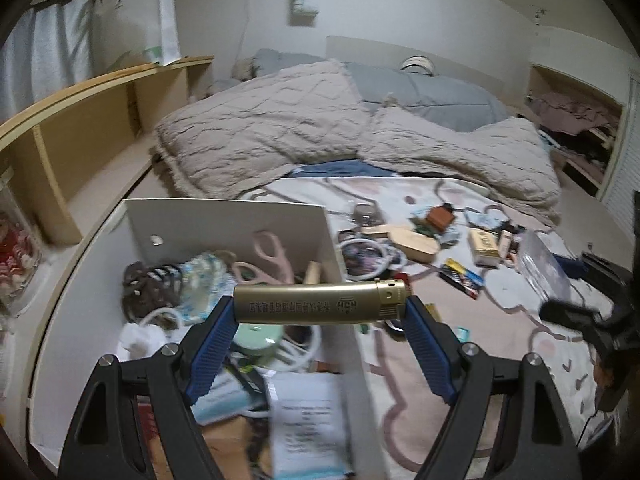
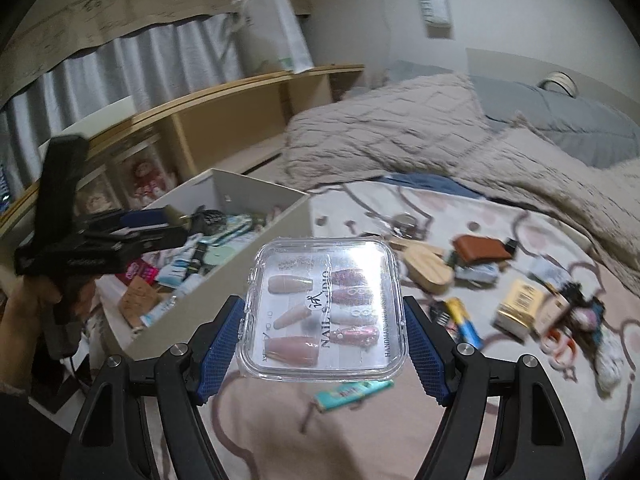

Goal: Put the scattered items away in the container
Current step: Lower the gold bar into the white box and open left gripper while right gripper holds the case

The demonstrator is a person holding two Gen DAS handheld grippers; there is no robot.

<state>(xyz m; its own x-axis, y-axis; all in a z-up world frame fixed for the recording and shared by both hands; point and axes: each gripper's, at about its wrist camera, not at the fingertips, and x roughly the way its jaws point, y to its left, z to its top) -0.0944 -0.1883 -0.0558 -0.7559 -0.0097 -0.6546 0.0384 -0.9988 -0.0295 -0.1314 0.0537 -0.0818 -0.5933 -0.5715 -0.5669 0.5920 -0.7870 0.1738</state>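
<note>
Beyond your jaws, a rumpled beige blanket (image 1: 280,128) lies across the bed, with grey bedding (image 1: 436,96) behind it. Up and to the left of the jaws you see a wooden shelf unit (image 1: 96,120), a white paper bag (image 2: 280,32) on top, and grey curtains (image 2: 140,68).

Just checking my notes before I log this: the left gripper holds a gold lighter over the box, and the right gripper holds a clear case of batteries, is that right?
Not quite. The clear case in the right gripper holds press-on nails, not batteries, as the right wrist view shows. The rest stands: the left gripper holds the gold lighter over the box.
</note>
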